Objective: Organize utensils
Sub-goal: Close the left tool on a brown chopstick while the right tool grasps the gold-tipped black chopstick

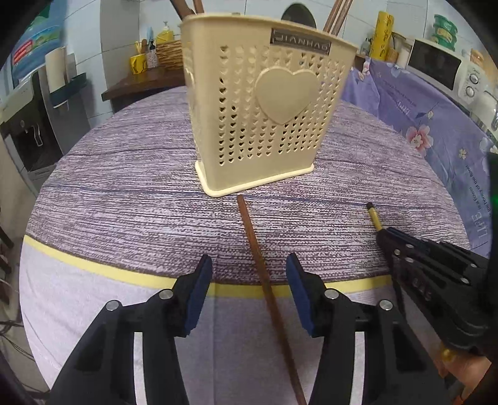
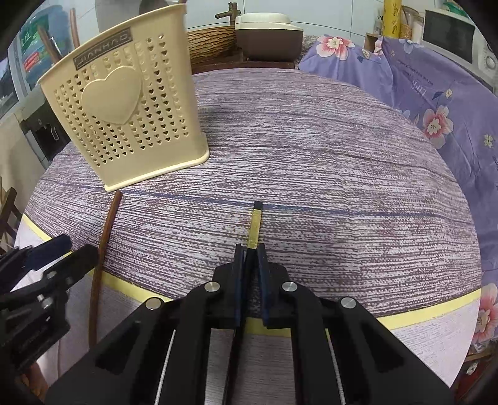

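Left gripper (image 1: 249, 274) low over the near part of the round table under its purple-grey woven cloth (image 1: 124, 199), blue-padded fingers (image 1: 199, 293) spread wide apart, nothing between the pads in contact. Long dark brown wooden chopstick (image 1: 264, 280) flat on the cloth, running between those spread fingers, closer to the right one, its far tip just short of the base of the cream perforated plastic utensil holder with a raised heart on its front (image 1: 267, 118). Holder upright on the cloth toward the far side, a dark label near its rim, several brown wooden sticks (image 1: 337, 14) poking out of its top. Pale yellow band (image 1: 93, 268) across the cloth beneath the fingers.

Right gripper (image 2: 249, 249) off to the right, fingers drawn together and clamped on the near end of a yellow chopstick with a black tip (image 2: 256, 227); black tip pointing away toward the far side, whether resting on the cloth or just above it unclear. From the right wrist view, left gripper (image 2: 67, 249) at the left edge beside the brown chopstick (image 2: 107, 224), holder (image 2: 124, 118) beyond it.

Purple floral fabric (image 1: 435, 124) heaped to the right of the table; white microwave (image 1: 448, 71) and woven wicker basket (image 1: 169, 53) in the background
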`<control>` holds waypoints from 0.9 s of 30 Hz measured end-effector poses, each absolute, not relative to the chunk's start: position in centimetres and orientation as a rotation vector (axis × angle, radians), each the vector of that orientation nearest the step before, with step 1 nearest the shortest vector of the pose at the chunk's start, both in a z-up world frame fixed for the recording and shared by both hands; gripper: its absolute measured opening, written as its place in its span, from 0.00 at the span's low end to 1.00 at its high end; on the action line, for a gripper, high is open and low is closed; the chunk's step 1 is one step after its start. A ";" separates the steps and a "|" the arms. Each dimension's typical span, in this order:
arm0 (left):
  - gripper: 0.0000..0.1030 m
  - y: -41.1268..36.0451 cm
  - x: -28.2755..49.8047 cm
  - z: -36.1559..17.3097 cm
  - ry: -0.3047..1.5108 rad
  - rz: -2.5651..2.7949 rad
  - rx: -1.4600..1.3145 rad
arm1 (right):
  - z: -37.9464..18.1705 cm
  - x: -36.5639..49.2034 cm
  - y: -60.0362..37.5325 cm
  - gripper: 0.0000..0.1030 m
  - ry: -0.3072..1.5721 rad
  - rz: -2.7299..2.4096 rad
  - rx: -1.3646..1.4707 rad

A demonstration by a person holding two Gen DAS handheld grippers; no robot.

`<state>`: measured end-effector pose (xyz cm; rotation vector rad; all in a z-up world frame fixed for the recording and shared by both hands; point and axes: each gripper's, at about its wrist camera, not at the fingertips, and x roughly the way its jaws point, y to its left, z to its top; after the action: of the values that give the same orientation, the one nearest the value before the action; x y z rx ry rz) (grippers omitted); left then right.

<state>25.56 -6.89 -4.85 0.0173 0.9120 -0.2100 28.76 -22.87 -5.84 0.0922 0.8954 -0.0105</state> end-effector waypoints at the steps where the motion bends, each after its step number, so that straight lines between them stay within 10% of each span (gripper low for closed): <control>1: 0.43 -7.0 25.9 -5.0 0.921 -0.210 0.017 | -5.8 28.8 -23.0 0.09 0.897 -0.008 0.097; 13: 0.10 -8.1 28.4 -5.6 0.922 -0.142 0.013 | -5.9 29.1 -23.2 0.09 0.888 -0.013 0.110; 27: 0.07 -7.0 27.8 -4.6 0.885 -0.173 -0.066 | -5.4 28.2 -24.1 0.08 0.851 0.035 0.204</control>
<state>27.79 -6.99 -4.56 -0.0657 0.8848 -0.1734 28.20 -24.12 -5.44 0.2044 0.8514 0.0346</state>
